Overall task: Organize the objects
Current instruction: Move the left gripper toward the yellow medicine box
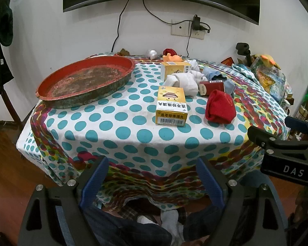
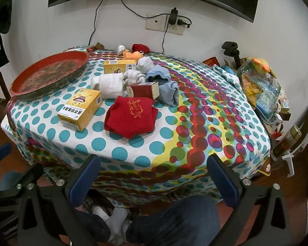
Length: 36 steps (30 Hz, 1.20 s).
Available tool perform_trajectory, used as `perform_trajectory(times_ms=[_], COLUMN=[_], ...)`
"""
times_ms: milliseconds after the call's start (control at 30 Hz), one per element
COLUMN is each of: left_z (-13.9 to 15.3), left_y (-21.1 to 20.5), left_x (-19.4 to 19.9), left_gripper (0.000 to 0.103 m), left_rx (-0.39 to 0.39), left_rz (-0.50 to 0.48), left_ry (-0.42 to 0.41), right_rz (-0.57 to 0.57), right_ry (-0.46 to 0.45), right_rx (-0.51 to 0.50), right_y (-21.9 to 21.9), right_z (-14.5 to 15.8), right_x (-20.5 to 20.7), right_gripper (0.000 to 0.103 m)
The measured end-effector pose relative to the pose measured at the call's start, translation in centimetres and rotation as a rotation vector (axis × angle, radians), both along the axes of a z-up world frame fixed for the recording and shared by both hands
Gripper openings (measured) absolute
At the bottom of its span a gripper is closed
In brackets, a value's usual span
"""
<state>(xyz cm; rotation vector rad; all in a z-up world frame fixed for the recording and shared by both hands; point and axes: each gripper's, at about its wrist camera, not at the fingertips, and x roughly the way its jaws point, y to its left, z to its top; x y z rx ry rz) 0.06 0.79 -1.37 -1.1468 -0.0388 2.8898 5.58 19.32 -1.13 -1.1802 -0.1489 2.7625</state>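
On the dotted tablecloth lie a yellow medicine box [image 1: 172,106] [image 2: 80,109], a folded red sock [image 1: 220,106] [image 2: 131,116], a dark red box [image 1: 211,87] [image 2: 143,90], white socks [image 1: 184,81] [image 2: 113,85], blue socks [image 2: 164,82] and a second yellow box [image 1: 174,67] [image 2: 119,65]. A round red tray [image 1: 86,80] [image 2: 49,75] sits at the left, holding none of these items. My left gripper [image 1: 152,179] hangs open before the table's near edge, nothing between its fingers. My right gripper [image 2: 154,176] is open too, off the front edge, seen from the side in the left wrist view [image 1: 277,141].
An orange toy [image 2: 132,55], a small white item [image 2: 121,49] and a red cloth [image 2: 140,48] lie at the table's back by the wall. A heap of bags and packets [image 2: 260,86] crowds the right side. A person's legs and white-socked feet [image 2: 117,223] are below the table edge.
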Motion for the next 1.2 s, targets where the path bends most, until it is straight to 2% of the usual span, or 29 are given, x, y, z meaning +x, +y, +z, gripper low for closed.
perform_trajectory(times_ms=[633, 1000, 1067, 1133, 1200], left_z=[-0.6, -2.3, -2.6, -2.5, -2.2], left_y=[-0.1, 0.2, 0.0, -0.5, -0.8], left_x=[-0.5, -1.7, -2.4, -3.2, -4.5], left_gripper=[0.089, 0.089, 0.089, 0.089, 0.089], left_rx=[0.003, -0.02, -0.007, 0.039, 0.056], left_rz=[-0.005, -0.011, -0.023, -0.032, -0.009], left_ry=[-0.031, -0.06, -0.033, 0.002, 0.011], right_rz=[0.007, -0.001, -0.004, -0.002, 0.002], right_ry=[-0.013, -0.024, -0.025, -0.034, -0.04], right_rx=[-0.021, -0.081, -0.094, -0.113, -0.147], right_y=[-0.2, 1.4, 2.0, 2.6, 3.4], right_z=[-0.8, -1.7, -2.1, -2.5, -2.9], right_x=[0.0, -1.0, -1.4, -1.8, -2.1], right_gripper=[0.103, 0.103, 0.103, 0.103, 0.103])
